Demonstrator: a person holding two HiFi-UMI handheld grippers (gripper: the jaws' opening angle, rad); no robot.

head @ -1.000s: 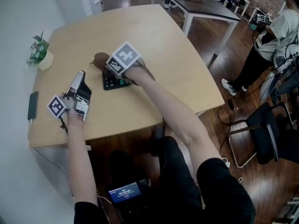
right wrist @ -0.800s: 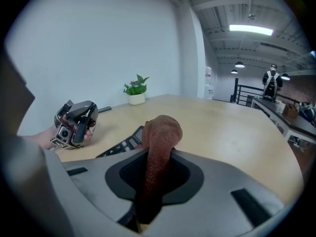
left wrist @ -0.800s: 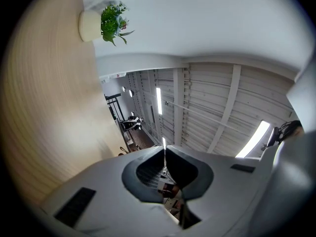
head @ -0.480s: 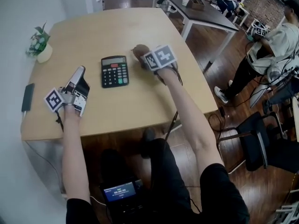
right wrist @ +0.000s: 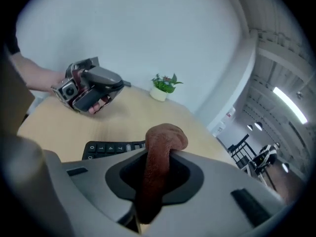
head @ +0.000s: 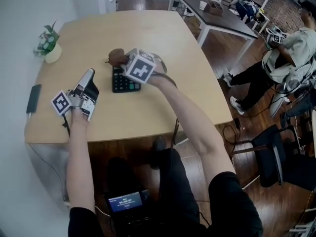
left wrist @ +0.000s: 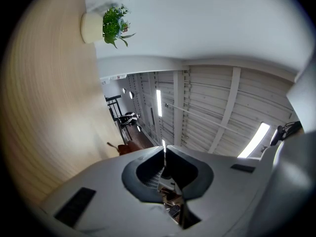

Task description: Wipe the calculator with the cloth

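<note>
A black calculator [head: 120, 84] lies on the wooden table [head: 148, 33], its far part under my right gripper [head: 124, 63]. That gripper is shut on a brown cloth [head: 117, 57], which bulges out beyond the jaws over the calculator's far left corner. In the right gripper view the cloth [right wrist: 162, 147] hangs between the jaws of the right gripper [right wrist: 153, 181], with the calculator's keys [right wrist: 111, 147] just below. My left gripper [head: 89, 74] rests on the table left of the calculator, shut and empty; the left gripper view shows the left gripper [left wrist: 164, 154] tilted up toward the ceiling.
A small potted plant [head: 48, 46] stands at the table's far left corner. A dark phone [head: 33, 98] lies at the left edge. A person [head: 286, 53] stands to the right, near a chair [head: 276, 147] and another table [head: 217, 14].
My right gripper swung with the cloth to the right of the calculator, then came back left over its far end and rolled. The left gripper has kept still.
</note>
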